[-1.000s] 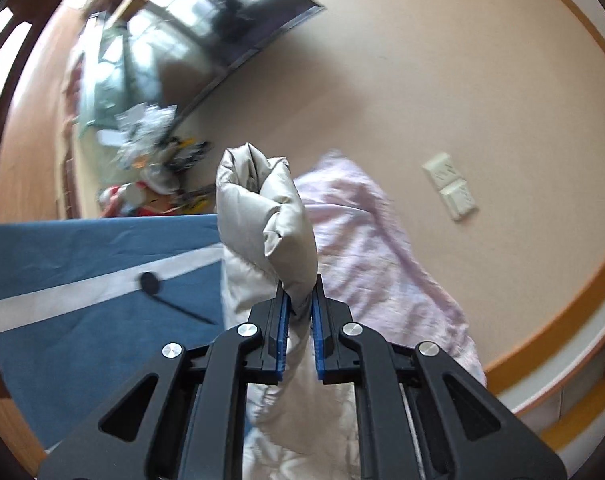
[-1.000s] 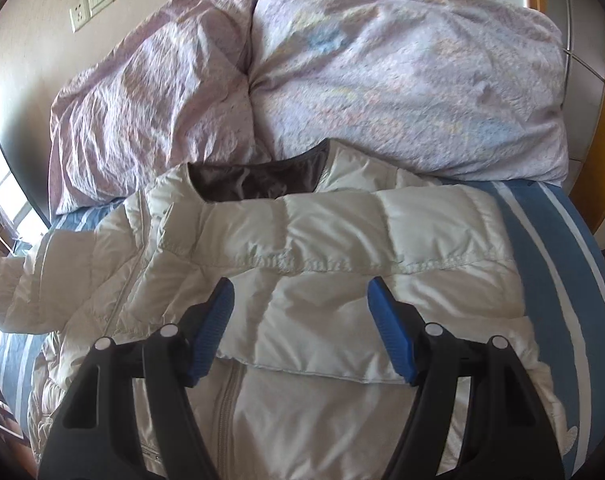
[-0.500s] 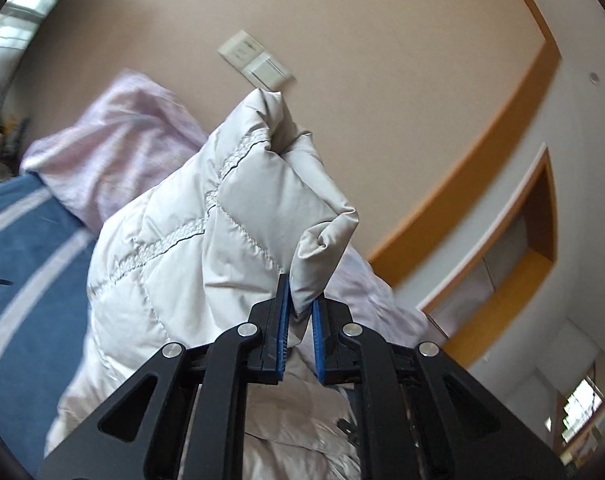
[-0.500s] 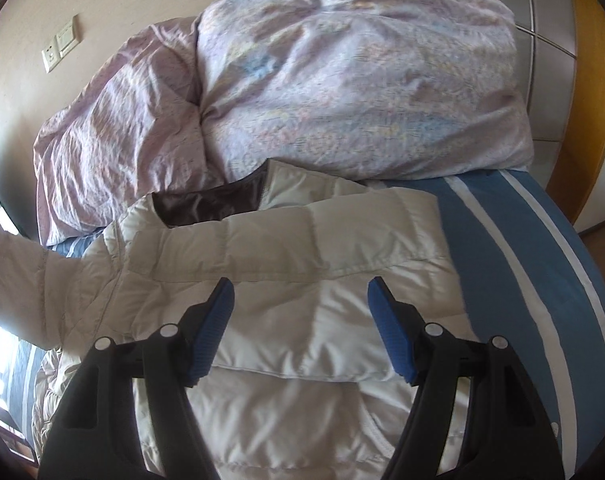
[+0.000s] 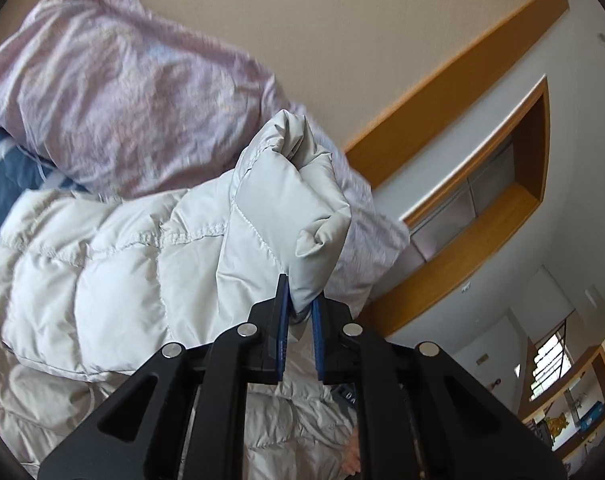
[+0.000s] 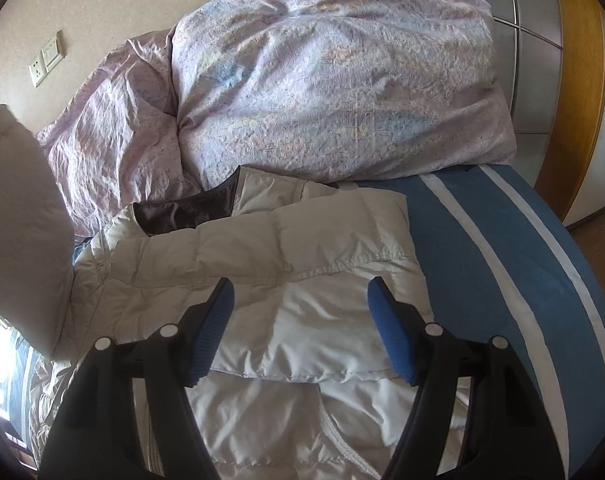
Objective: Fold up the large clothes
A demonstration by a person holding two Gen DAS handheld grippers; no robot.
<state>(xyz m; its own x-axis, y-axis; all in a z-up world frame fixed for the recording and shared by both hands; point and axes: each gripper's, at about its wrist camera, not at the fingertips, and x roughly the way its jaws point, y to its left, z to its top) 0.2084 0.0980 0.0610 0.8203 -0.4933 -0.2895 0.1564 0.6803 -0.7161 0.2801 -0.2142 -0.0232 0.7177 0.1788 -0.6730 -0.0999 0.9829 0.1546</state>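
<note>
The left gripper (image 5: pixel 300 308) pinches the sleeve (image 5: pixel 286 208) of the white puffer jacket (image 6: pixel 302 280) lying on the blue striped bed (image 6: pixel 502 264). The right gripper (image 6: pixel 300 320) hovers above, jaws wide and empty. Lilac pillows (image 6: pixel 334 92) crowd the twelve o'clock side.

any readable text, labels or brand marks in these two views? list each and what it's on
"DA": partial white letters on a dark tag on the white puffer jacket, cut off by the left gripper; rest hidden.
Small wall sign by the wooden niche: too small to read.
Nothing else legible in either view.
</note>
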